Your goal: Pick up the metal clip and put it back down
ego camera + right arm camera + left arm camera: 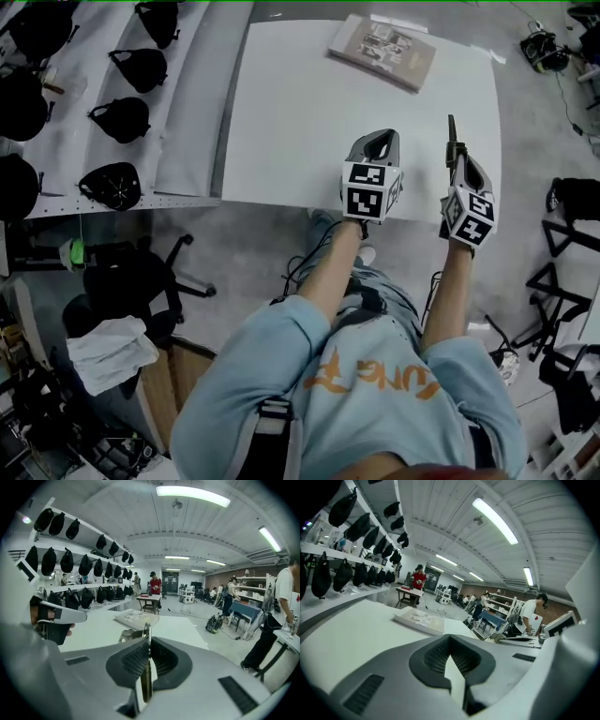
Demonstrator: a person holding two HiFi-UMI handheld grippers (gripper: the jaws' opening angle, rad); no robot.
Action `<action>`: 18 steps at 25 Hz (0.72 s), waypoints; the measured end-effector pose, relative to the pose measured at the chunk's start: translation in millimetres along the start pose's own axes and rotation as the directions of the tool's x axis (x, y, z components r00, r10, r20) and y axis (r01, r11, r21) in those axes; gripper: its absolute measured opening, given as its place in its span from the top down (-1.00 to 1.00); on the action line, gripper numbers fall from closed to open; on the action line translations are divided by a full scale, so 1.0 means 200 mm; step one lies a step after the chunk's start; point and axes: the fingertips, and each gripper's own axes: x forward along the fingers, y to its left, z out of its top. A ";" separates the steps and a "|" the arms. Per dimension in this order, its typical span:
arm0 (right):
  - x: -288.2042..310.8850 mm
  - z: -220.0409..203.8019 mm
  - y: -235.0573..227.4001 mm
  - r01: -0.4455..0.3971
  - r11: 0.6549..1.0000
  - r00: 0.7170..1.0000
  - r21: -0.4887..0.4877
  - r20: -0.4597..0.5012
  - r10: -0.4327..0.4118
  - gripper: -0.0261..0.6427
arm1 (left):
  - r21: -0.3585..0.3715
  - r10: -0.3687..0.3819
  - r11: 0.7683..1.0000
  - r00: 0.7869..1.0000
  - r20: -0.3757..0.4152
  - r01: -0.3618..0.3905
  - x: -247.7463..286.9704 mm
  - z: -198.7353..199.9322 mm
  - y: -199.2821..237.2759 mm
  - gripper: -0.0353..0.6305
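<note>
Table: white, bare except for a book lying flat near its far edge.

Left gripper: over the near table edge, beside the right one. Its own view shows the jaws pressed together with nothing between them. It is not engaged with the task's thing.

Right gripper: over the near right part of the table and tilted slightly down. Its jaws are closed on the clip, pads pinching the thin metal edge-on.

Clip: off the table, carried in the right gripper only. Its long axis runs along the line the gripper points. One end sits deep between the pads and the other sticks out past the fingertips, showing as a dark sliver in head view. The looped handle part shows just beyond the left pad.

Judgement: the pick-up is done and the put-down remains. Open table lies ahead of and below the protruding end. That end would likely touch first, so the clip may tip on release.
</note>
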 end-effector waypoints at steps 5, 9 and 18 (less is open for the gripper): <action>0.15 0.12 0.26 -0.101 0.994 0.995 -0.031 0.017 0.102 0.83 | -0.040 0.098 0.995 0.994 0.049 -0.096 -0.10 0.10 0.28 0.87; 0.27 0.20 0.46 -0.163 0.985 0.986 -0.060 0.017 0.164 0.83 | -0.074 0.165 0.984 0.983 0.075 -0.159 -0.17 0.16 0.50 0.87; 0.55 0.41 0.89 -0.269 0.957 0.962 -0.105 0.025 0.273 0.83 | -0.126 0.274 0.957 0.954 0.119 -0.260 -0.27 0.33 0.95 0.87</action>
